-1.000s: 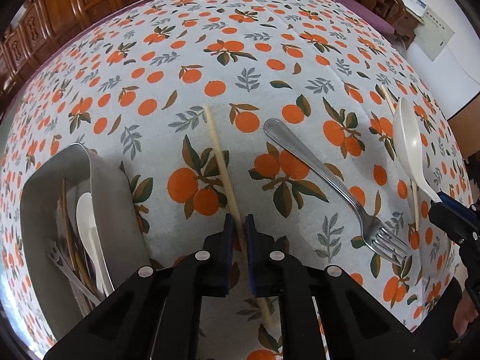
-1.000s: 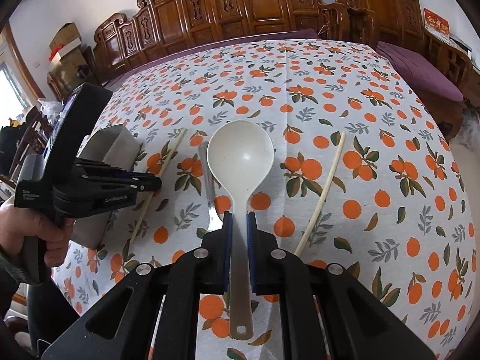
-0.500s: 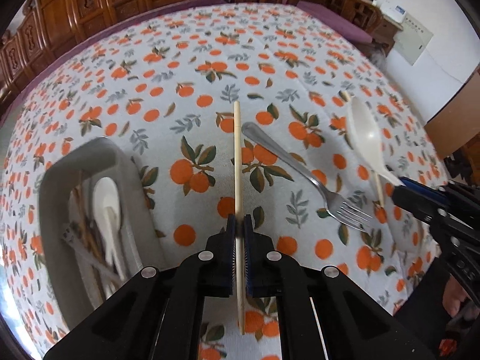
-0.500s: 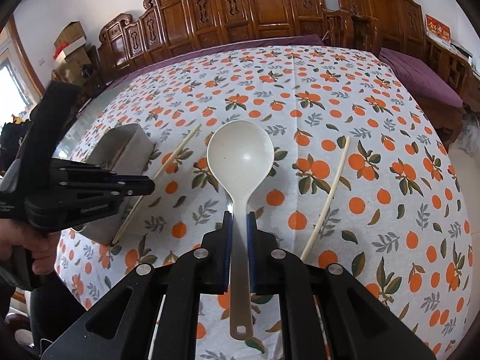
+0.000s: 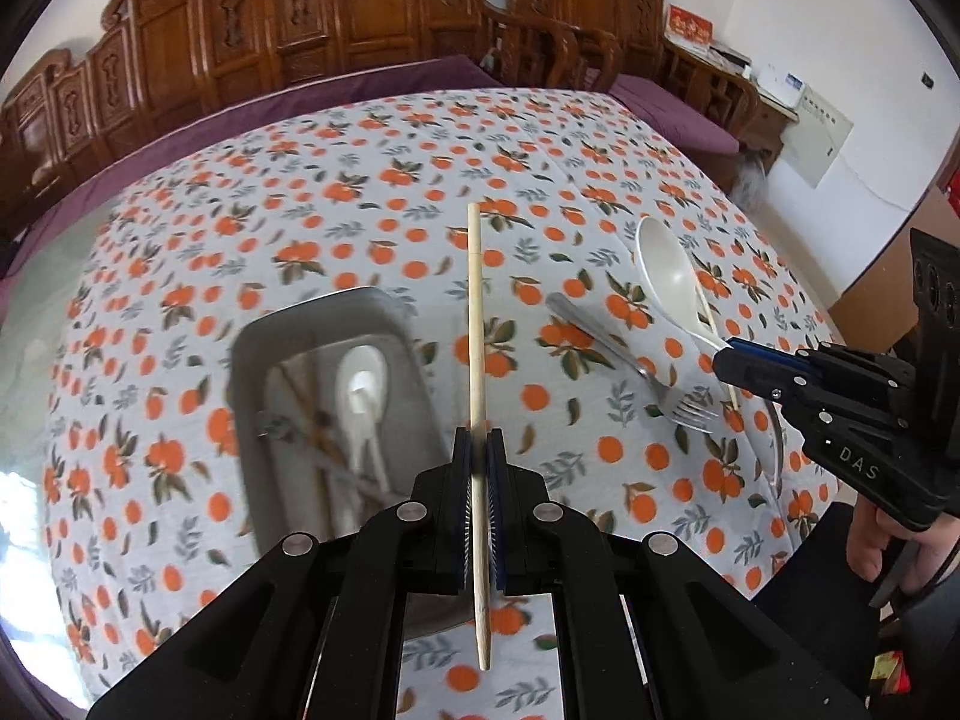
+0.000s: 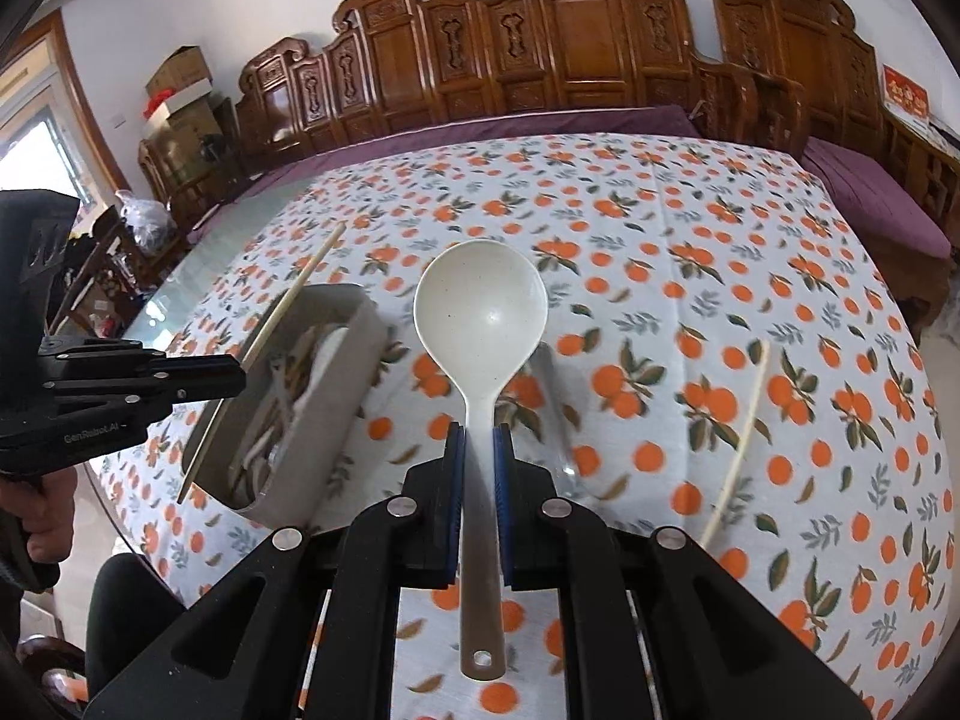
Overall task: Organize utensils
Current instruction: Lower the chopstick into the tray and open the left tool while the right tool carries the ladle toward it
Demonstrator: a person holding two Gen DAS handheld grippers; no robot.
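Left tool (image 5: 478, 450) clamped on 1 chopstick (image 5: 475, 324) above the tray (image 5: 258, 336), right tool (image 6: 478, 444) on the ladle (image 6: 480, 306)

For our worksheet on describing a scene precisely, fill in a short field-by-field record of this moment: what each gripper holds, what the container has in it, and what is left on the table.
left gripper: shut on a pale wooden chopstick
right gripper: shut on a white plastic ladle-shaped spoon
grey rectangular metal tray: holds a white spoon and other utensils, blurred
left on orange-print tablecloth: a silver metal fork, a second pale chopstick
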